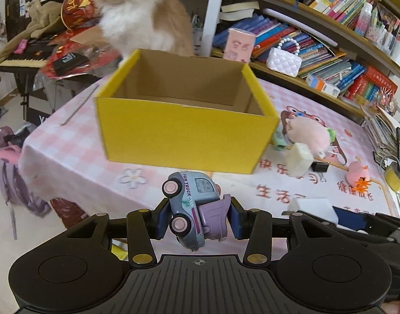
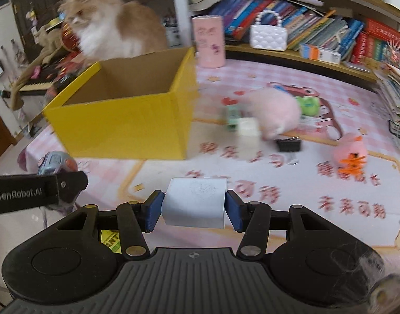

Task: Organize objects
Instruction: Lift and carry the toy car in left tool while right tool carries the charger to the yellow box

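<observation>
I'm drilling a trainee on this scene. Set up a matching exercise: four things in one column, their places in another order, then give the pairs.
Things:
1. toy truck
2. white block
3. cat
4. pink plush

Places:
A. behind the yellow box
B. on the table, right of the box
C. clamped in the left gripper
D. clamped in the right gripper

Pairs: 1-C, 2-D, 3-A, 4-B
</observation>
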Demonstrator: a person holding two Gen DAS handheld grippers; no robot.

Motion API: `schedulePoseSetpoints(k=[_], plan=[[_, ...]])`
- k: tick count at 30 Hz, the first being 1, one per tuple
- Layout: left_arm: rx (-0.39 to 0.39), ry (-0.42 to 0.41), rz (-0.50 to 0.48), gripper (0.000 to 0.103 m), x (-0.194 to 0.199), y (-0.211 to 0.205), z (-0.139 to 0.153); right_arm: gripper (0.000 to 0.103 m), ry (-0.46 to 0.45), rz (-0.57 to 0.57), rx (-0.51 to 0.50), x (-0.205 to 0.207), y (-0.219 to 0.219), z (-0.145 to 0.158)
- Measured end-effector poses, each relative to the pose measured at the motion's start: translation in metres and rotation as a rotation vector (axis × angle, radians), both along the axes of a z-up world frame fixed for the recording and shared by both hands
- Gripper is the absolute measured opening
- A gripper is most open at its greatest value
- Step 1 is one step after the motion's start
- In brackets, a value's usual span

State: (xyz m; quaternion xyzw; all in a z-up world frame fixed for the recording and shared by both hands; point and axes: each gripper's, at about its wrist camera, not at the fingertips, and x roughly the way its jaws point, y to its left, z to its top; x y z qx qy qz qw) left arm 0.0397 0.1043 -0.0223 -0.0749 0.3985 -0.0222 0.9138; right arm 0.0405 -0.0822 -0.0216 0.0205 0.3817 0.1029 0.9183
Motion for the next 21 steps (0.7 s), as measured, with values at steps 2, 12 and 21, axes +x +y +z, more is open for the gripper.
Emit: schedulePoseSetpoints(k=[2,12,21], plan=[[0.013,-0.008,-0.011,0.044,-0.006,0.011,0.001,0.049,-0.008,0.004,0.004,-0.008,0.017,0.0],[0.019,-0.045,-0.024,0.044,-0.027,0.063,0.006,0.049,-0.058,0.006,-0.002,-0.034,0.077,0.005],[-0.004,-0.08,-0.046,0.044,-0.033,0.083,0.009,0.049,-0.091,0.002,-0.034,-0.041,0.096,0.012]])
